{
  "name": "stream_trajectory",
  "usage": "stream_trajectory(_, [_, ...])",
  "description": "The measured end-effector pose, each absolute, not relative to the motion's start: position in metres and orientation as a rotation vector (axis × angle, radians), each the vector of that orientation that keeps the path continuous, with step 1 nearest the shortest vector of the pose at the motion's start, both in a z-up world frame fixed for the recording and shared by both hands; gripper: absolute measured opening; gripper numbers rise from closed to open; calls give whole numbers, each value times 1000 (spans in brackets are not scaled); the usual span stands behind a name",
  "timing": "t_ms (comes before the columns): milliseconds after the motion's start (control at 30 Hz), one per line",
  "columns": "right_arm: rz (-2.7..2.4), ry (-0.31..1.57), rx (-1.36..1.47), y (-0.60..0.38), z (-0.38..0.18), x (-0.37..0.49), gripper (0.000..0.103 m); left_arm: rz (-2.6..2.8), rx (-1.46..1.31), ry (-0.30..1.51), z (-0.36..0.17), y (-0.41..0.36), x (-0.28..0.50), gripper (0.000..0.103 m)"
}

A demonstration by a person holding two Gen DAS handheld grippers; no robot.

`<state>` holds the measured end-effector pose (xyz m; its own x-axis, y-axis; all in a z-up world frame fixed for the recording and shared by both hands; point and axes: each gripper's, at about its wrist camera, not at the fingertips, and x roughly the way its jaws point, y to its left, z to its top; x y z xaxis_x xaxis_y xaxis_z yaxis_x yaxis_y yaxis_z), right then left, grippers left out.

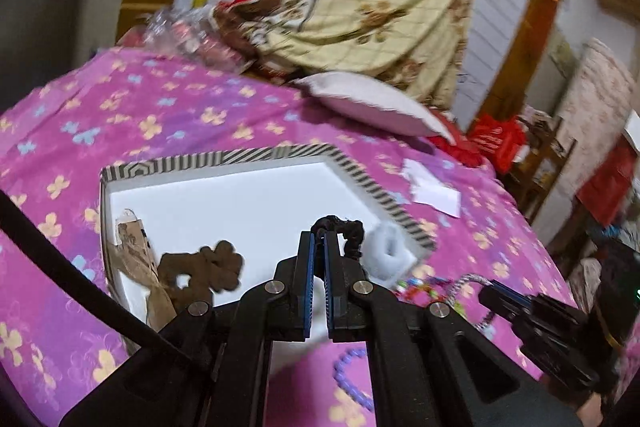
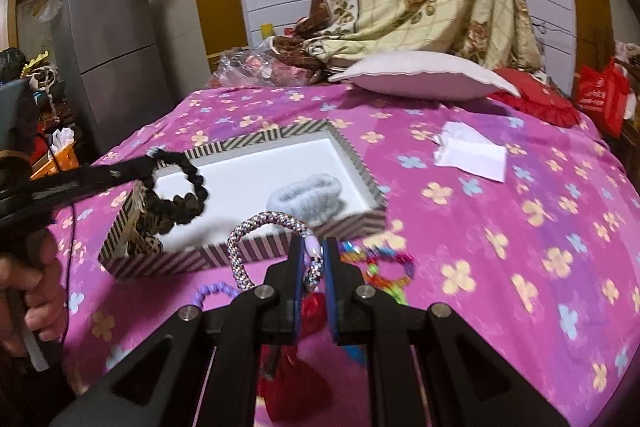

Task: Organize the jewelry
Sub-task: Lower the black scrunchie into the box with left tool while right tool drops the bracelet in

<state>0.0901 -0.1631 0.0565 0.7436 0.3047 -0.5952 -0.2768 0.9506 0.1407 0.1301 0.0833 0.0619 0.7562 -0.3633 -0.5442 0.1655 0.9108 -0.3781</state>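
Note:
A striped box (image 2: 288,133) with a white floor lies on the pink flowered bedspread. My left gripper (image 1: 319,239) is shut on a black ruffled ring (image 1: 344,227). In the right wrist view that black ring (image 2: 176,189) hangs from the left gripper (image 2: 149,165) above the box's left end. My right gripper (image 2: 312,247) is shut on a sparkly rope bracelet (image 2: 260,227) just in front of the box's near wall. Inside the box lie a pale fluffy scrunchie (image 2: 306,201), a brown flower piece (image 1: 208,267) and a leopard-print item (image 1: 134,247).
On the bedspread near the box lie a multicoloured bead bracelet (image 2: 386,263) and a purple bead bracelet (image 2: 212,291). A red tassel (image 2: 296,367) sits under the right gripper. White paper (image 2: 472,151) and a pillow (image 2: 424,75) lie farther back. A hand (image 2: 36,287) holds the left gripper's handle.

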Motion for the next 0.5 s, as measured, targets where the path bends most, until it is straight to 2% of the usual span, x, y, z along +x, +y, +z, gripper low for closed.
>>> stream_trajectory(500, [356, 686, 15, -103, 54, 194, 10, -55, -400, 763, 26, 120, 187, 0])
